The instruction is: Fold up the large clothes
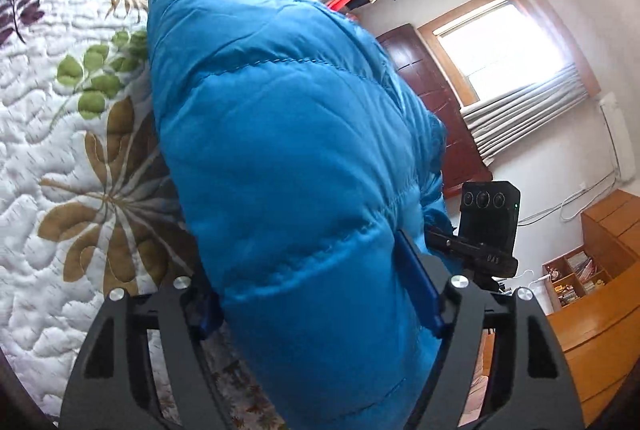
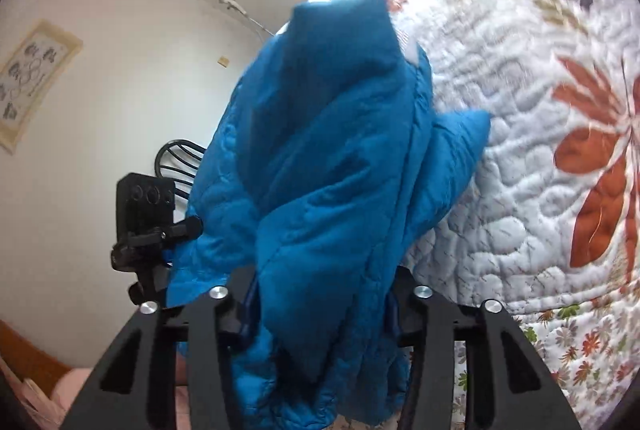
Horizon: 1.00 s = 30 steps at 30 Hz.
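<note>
Right now I have the blue puffer jacket (image 1: 280, 157) pinched in both tools, and it hangs between them above the quilted bedspread (image 1: 60, 157). On my left gripper (image 1: 320, 314) the fingers sit partly apart with a thick quilted panel bulging up between them; the blue pad (image 1: 420, 286) at about four o'clock presses into the fabric, so I read this as a grip on a fat bundle, not a free jaw. My right gripper (image 2: 320, 314) is narrower, clamped on a gathered fold of the same jacket (image 2: 328, 165), with a loose flap sticking out toward three o'clock over the floral bedspread (image 2: 520, 157). I judge I am holding it by two edge points so the weight pulls the padding straight and I can lay it flat on the bed before folding. In the left view the bed lies from nine to eleven o'clock, with a dark wooden door (image 1: 432, 101) and a window (image 1: 500, 41) toward two o'clock. A small black camera (image 1: 490, 218) rides beside the jacket at four o'clock. Which part of the garment each tool holds, hem or shoulder, I cannot tell. The slippery shell could creep out of the wider left grip, I reckon.
</note>
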Motion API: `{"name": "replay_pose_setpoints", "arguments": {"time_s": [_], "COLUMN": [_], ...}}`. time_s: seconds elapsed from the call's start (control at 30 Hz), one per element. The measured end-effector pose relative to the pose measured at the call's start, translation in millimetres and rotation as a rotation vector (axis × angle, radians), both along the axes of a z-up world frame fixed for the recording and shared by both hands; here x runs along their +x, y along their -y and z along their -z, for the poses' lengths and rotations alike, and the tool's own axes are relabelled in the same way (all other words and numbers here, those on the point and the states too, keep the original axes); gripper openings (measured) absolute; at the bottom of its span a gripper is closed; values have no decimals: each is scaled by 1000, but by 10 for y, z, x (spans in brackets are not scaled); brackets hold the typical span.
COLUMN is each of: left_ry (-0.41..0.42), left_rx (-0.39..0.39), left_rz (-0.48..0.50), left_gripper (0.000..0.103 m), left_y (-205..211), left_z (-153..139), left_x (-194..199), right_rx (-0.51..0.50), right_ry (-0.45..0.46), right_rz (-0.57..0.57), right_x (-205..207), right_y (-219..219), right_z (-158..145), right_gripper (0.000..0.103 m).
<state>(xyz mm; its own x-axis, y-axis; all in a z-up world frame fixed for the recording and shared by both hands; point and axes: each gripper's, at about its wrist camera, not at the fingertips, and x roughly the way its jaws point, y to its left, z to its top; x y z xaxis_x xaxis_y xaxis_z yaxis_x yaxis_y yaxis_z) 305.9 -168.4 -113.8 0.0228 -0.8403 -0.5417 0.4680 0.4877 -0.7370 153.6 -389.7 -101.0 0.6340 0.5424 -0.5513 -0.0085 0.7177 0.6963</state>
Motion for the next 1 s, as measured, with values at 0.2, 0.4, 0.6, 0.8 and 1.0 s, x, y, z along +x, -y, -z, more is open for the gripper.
{"name": "replay_pose_setpoints", "arguments": {"time_s": [0.2,0.4,0.6,0.8,1.0], "left_ry": [92,169,212,182,97], "left_rx": [-37,-65,-34,-9,42], "left_rz": [-42,-167,-315,-415,-452], "left_gripper": [72,72,72,72,72], "left_y": [-162,-697,-1189,-1647,-2049], "left_z": [-324,-684,-808,-684,-374], "left_x": [-48,158,474,831,1238], "right_rx": [-93,-171,-197,-203,-174], "right_ry": [88,162,176,144,33], "right_rz": [-53,-163,-274,-337,-363], "right_x": [209,938,1894,2709,3107], "right_y": [-319,-797,-1336,-1849,-2114], "right_z": [-370,-794,-897,-722,-203], "right_gripper": [42,42,42,42,42]}}
